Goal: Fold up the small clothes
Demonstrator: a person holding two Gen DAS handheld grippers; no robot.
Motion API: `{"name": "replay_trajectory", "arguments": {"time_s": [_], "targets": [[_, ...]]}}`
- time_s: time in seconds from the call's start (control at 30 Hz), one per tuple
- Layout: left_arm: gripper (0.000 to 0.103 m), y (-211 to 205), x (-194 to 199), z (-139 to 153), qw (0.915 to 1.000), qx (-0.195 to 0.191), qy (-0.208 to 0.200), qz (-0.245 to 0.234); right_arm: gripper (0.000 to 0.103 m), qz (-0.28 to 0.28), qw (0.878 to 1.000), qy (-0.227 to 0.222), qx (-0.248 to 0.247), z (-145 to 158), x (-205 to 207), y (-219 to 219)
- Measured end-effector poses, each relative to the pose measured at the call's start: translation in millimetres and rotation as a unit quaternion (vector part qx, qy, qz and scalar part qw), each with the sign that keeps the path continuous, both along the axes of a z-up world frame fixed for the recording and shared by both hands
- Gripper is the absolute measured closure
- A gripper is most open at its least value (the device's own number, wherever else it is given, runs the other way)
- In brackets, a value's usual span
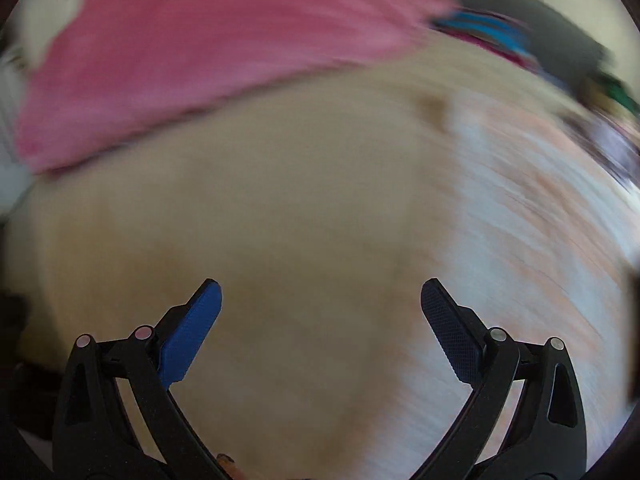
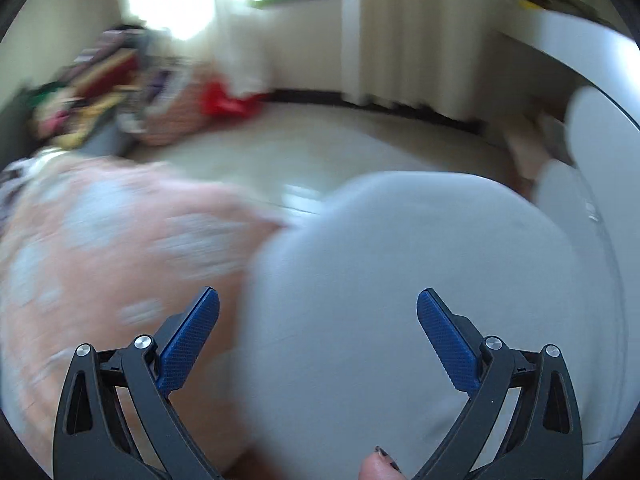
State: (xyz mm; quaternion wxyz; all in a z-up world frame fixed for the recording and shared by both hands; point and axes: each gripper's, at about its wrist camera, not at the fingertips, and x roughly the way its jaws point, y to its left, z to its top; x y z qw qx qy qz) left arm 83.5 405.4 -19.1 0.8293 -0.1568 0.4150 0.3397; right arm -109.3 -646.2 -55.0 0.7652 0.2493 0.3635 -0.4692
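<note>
Evidently between grasps: left gripper (image 1: 321, 296) spread wide, empty, over beige surface (image 1: 280, 220), pink cloth (image 1: 192, 60) beyond; right gripper (image 2: 318, 304) likewise released above grey fabric (image 2: 400, 260), probably reaching for next garment.

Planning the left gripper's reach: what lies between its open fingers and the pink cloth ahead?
In the left wrist view, only bare beige surface lies between the left gripper and the pink cloth; motion blur hides fine detail.
</note>
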Motion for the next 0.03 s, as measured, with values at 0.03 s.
{"name": "replay_trajectory", "arguments": {"time_s": [0.03], "targets": [[0.009, 26.7, -1.3, -1.9, 0.9993, 0.018, 0.009, 0.032, 0.005, -0.037, 0.999, 0.031, -0.005, -13.2, -12.5, -33.3]]}}
